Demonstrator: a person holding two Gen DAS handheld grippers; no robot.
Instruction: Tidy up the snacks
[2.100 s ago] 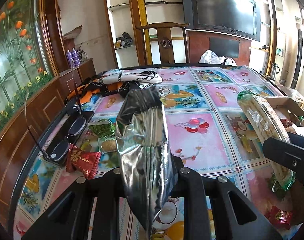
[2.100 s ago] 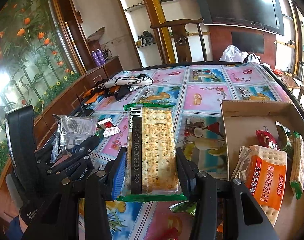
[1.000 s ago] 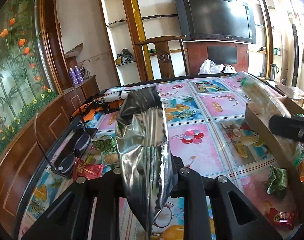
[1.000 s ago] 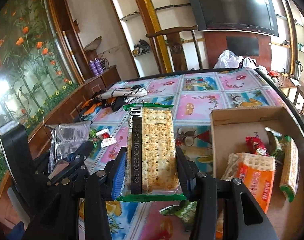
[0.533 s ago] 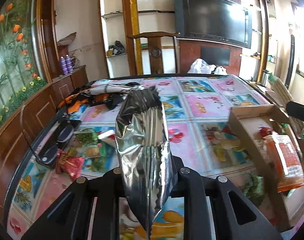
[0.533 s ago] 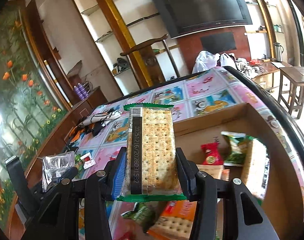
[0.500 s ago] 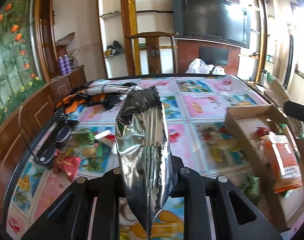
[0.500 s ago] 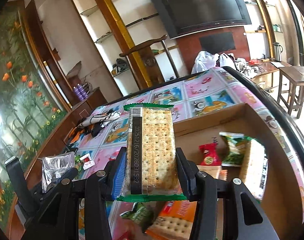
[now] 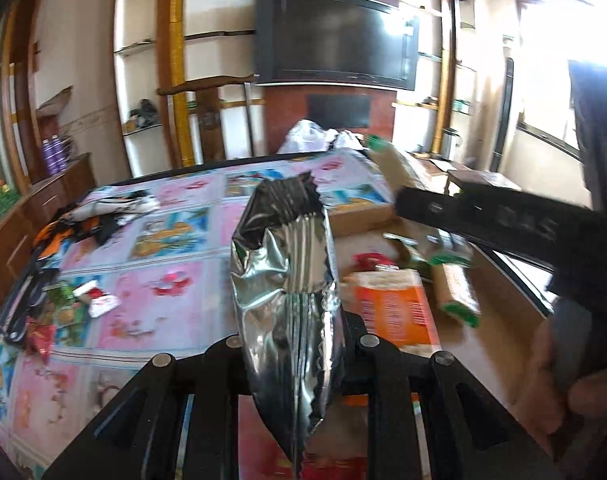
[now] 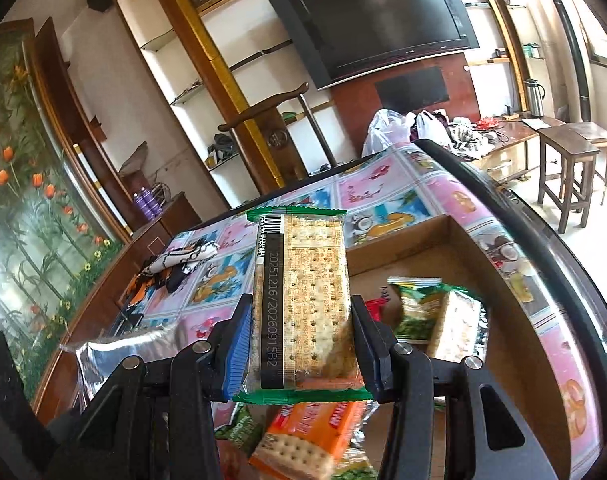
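Cracker pack (image 10: 303, 304) clamped in right hand-held gripper (image 10: 301, 344), foil bag (image 9: 287, 312) pinched in left hand-held gripper (image 9: 293, 344) — both over cardboard box (image 10: 455, 252) — may snag its wall on release.

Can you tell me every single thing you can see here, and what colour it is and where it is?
silver bag: one, shiny silver, pinched in the left claw.
cracker pack: one, pale crackers in a green-edged wrapper, squeezed in the right claw.
cardboard box: one, brown, on the table's right side.
orange cracker pack: one, orange, lying in the box.
green packets: at least two, green, in the box.
red packet: one, red, in the box.
loose snacks: a few, red, green and white, at the table's left edge.
tablecloth: one, pink and blue pictures, over the table.
scarf: one, white, black and orange, far left on the table.
television: one, black, on the wall.
left claw: black.
right claw: black with blue pad.
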